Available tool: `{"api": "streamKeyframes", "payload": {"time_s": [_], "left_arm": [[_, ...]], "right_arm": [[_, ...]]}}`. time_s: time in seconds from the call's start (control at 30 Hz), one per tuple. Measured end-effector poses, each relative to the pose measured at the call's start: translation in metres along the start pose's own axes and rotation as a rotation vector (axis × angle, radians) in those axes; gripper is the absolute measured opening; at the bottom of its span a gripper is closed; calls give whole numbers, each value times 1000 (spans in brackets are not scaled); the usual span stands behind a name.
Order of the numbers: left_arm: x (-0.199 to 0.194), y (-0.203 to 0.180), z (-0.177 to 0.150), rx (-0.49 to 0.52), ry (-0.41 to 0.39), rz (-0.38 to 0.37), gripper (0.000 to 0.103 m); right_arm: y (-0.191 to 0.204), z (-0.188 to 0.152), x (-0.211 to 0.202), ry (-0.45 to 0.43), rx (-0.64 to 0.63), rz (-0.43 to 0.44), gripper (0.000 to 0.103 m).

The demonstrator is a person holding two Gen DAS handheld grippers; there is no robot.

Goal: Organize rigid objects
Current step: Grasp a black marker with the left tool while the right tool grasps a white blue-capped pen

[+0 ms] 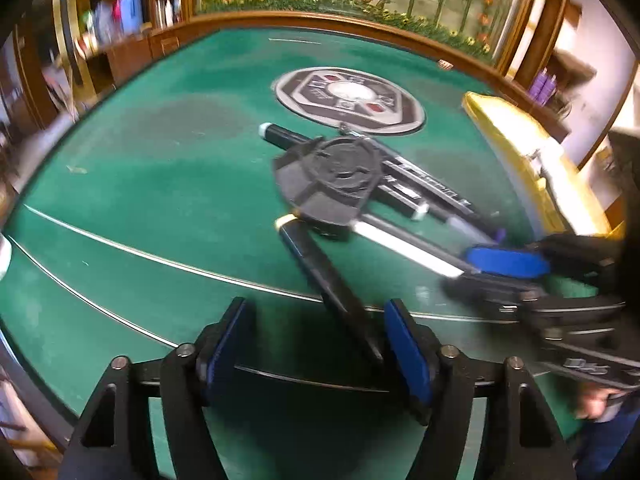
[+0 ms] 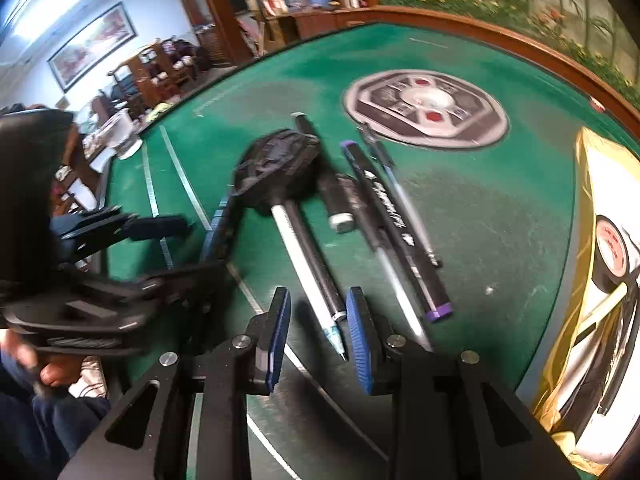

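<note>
On the green felt worktop (image 1: 160,184) we see the black marker (image 1: 332,284) running from frame centre down toward lower middle, its near end between our left tool (image 1: 320,344) pads, jaws apart. Right tool (image 2: 318,336) open around white pen (image 2: 308,276) tip, pointing toward us.

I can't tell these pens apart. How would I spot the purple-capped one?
Find the round grey emblem on the green table. Just below it lies a row of pens; the black marker is the only one ending in a purple cap.
</note>
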State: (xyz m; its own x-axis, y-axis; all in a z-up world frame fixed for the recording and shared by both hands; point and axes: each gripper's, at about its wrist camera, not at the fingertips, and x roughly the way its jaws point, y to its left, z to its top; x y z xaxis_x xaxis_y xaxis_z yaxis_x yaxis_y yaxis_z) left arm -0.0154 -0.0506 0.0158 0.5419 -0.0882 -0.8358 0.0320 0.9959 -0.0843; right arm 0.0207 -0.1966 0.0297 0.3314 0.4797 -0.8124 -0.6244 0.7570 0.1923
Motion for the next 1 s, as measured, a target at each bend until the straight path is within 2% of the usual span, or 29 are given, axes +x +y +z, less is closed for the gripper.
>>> {"api": "streamKeyframes", "payload": {"time_s": [0.03,0.1,0.17,0.3,0.47,0.53,0.67,0.8,1.0], "left_arm": [[0,2,0,5,-5,21,47],[-1,10,-1,33,-13,69,28],[-2,20,-2,36,-11,54,17],[-7,36,-6,52,-20,62,16],[-9,39,-10,67,-33,63,16],[-9,39,-8,65,-34,60,16],[-9,38,-9,63,-37,57,16],[-9,39,-9,61,-41,56,16],[-9,39,-9,62,-45,54,17]], "right_arm": [[0,1,-2,-8,3,-6,28],[-1,2,-7,-33,3,-43,28],[0,3,-11,-50,3,-42,28],[14,6,-6,-33,-29,23,28],[29,10,16,37,-92,-2,16],[32,13,19,43,-107,-33,16],[34,18,12,10,-122,-39,16],[27,22,19,33,-112,-69,15],[37,22,22,45,-169,-45,15]]}}
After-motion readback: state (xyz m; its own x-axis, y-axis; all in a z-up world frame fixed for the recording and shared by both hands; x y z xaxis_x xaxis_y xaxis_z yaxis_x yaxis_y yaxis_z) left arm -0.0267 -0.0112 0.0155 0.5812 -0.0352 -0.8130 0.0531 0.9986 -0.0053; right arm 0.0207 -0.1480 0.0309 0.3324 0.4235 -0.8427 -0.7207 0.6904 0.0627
